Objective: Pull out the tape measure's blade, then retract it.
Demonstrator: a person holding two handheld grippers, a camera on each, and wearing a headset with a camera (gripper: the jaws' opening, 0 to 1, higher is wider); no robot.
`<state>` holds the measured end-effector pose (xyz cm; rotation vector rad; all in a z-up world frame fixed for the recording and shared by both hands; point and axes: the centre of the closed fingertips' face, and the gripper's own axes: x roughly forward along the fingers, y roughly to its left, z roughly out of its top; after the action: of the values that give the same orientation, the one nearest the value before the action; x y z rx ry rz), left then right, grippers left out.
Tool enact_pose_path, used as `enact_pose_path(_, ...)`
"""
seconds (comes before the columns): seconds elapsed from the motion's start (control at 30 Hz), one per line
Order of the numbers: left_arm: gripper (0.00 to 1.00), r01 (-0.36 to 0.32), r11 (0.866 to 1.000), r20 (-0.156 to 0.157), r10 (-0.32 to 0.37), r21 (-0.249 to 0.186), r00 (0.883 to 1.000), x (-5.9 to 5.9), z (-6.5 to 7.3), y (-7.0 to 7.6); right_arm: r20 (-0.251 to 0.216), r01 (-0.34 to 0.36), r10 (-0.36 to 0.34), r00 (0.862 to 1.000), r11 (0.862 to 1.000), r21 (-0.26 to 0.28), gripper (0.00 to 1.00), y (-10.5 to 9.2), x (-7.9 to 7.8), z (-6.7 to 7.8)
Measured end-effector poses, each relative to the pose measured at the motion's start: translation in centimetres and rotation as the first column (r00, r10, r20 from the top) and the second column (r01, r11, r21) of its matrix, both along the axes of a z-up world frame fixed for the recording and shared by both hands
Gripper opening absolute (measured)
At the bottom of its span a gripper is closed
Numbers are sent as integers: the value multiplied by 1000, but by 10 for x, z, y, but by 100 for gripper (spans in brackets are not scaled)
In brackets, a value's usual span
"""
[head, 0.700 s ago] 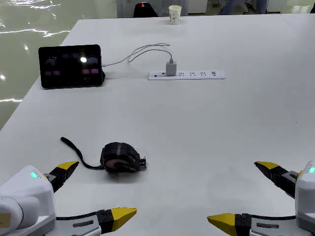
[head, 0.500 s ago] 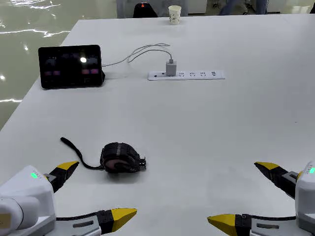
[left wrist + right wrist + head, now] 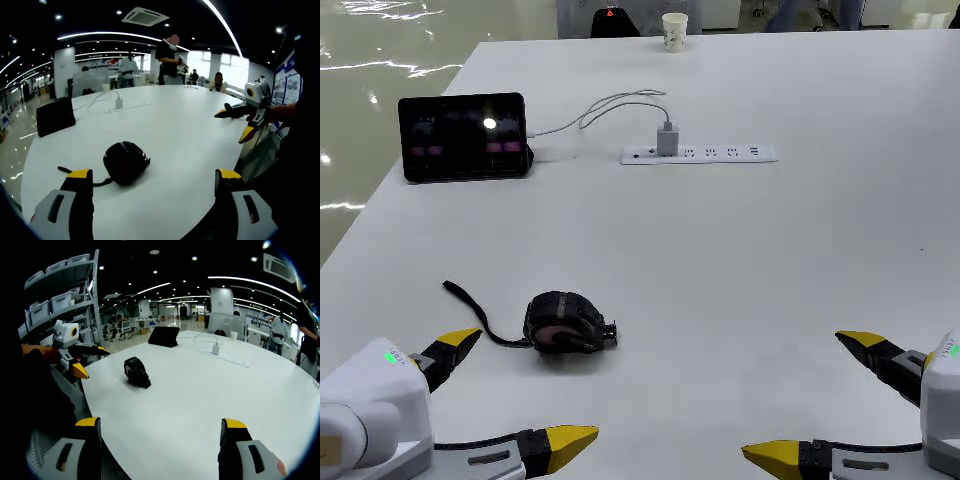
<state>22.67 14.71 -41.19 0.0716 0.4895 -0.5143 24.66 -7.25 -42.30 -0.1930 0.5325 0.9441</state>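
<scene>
The smooth white tabletop (image 3: 740, 260) sets off a round black tape measure (image 3: 566, 322) with a dull pinkish-red face and a thin black wrist strap (image 3: 470, 305). Also on it are a flat black tablet (image 3: 463, 135) whose dark screen shows faint pink and purple patches, and a long white power strip (image 3: 700, 153) with a white charger plug (image 3: 667, 137) and pale cable (image 3: 610, 103). The left tongs (image 3: 517, 388) and right tongs (image 3: 812, 397) each have a white plastic body with a small green light, black fingers and bright yellow tips, the small paper cup (image 3: 675, 29) is white with a faint speckled print, and the glossy floor (image 3: 370, 60) is pale green-grey.
</scene>
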Motion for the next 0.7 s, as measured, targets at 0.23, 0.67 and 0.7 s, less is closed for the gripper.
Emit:
enact_pose_path(0.23,99,7,1000,3,-7,0,1000,1,2,-1,2,-3,3,1000,1000,-4,99,0,1,1)
enact_pose_path(0.67,99,15,1000,8,-15,0,1000,5,2,1,9,-19,20,1000,1000,-20,99,2,6,-1)
enact_pose_path(0.7,99,14,1000,9,-14,1,1000,6,2,1,11,-23,23,1000,999,-23,99,2,7,-1)
